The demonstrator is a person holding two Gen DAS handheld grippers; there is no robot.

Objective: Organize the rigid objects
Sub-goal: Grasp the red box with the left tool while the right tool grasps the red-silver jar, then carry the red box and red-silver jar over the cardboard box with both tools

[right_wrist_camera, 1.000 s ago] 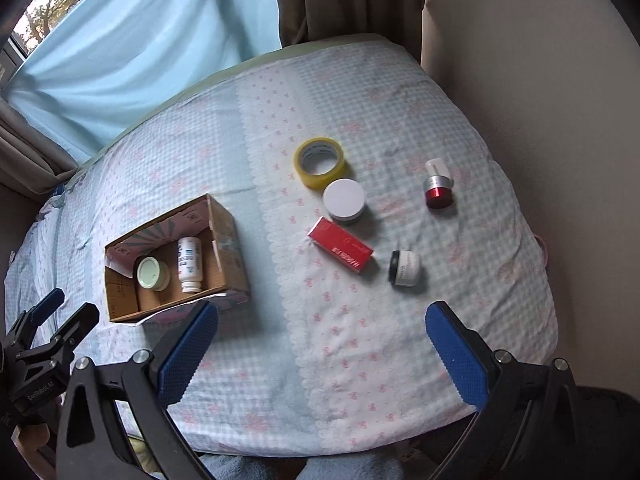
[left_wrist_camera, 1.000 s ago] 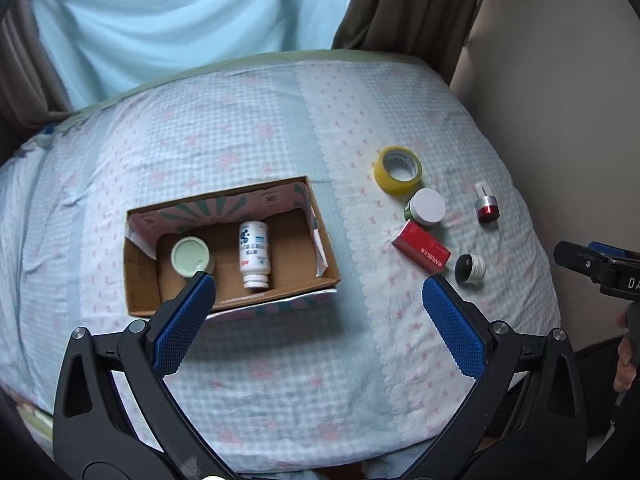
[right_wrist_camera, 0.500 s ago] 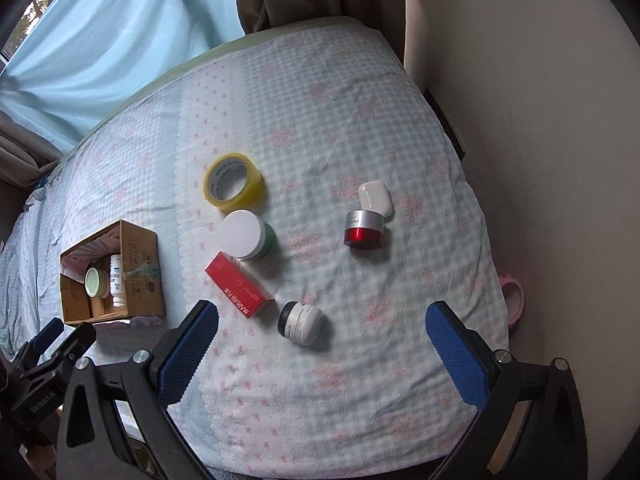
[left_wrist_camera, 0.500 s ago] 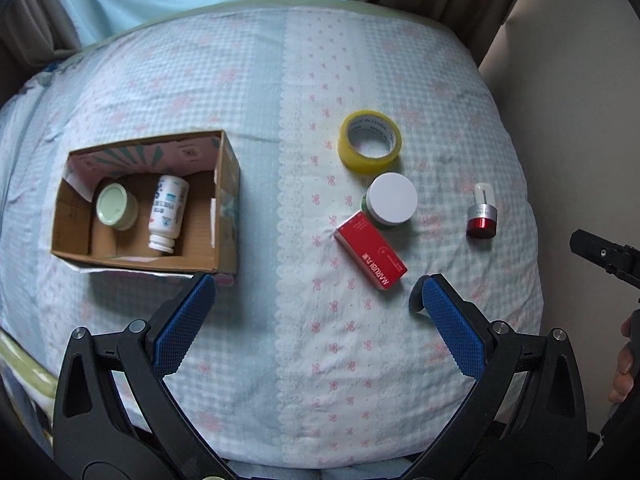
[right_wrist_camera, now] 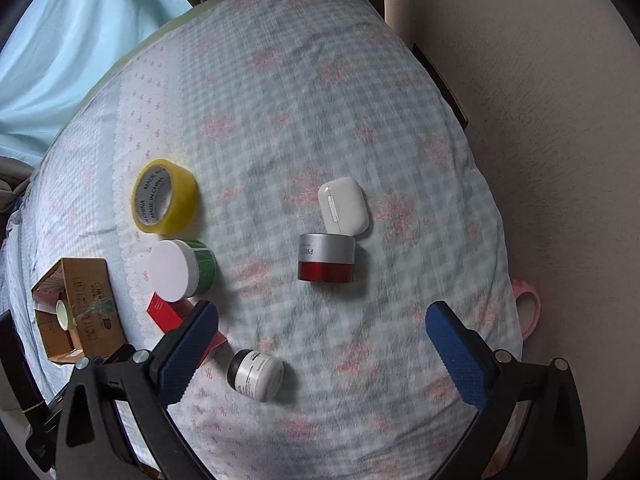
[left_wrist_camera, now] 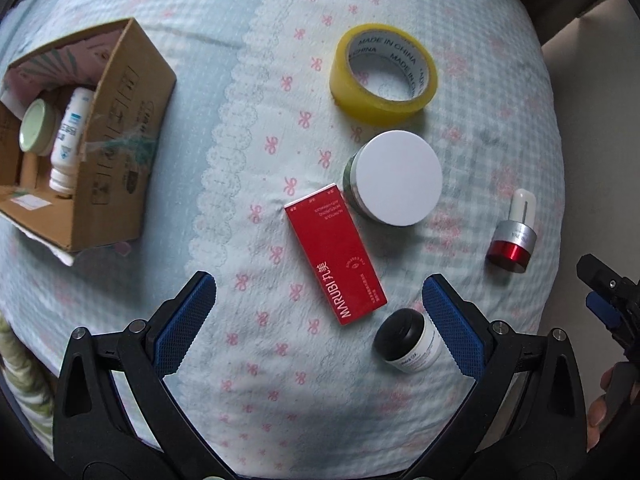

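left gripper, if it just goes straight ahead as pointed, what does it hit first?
Most likely the red box: it lies nearly centred ahead of the left gripper, whose jaws stand open and empty. The black-capped small jar sits by the right-hand jaw and could get clipped; depth is hard to judge through the fisheye.

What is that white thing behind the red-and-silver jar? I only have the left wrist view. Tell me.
Observer: A white earbud case, lying flat, apparently touching the red-and-silver jar on its far side.
Operator: Check past the bed's right edge for strays.
Observer: A pink ring sits there, partly hidden by the bedspread edge.
Operator: Report the right gripper.
Observer: The right gripper is open and holds nothing.
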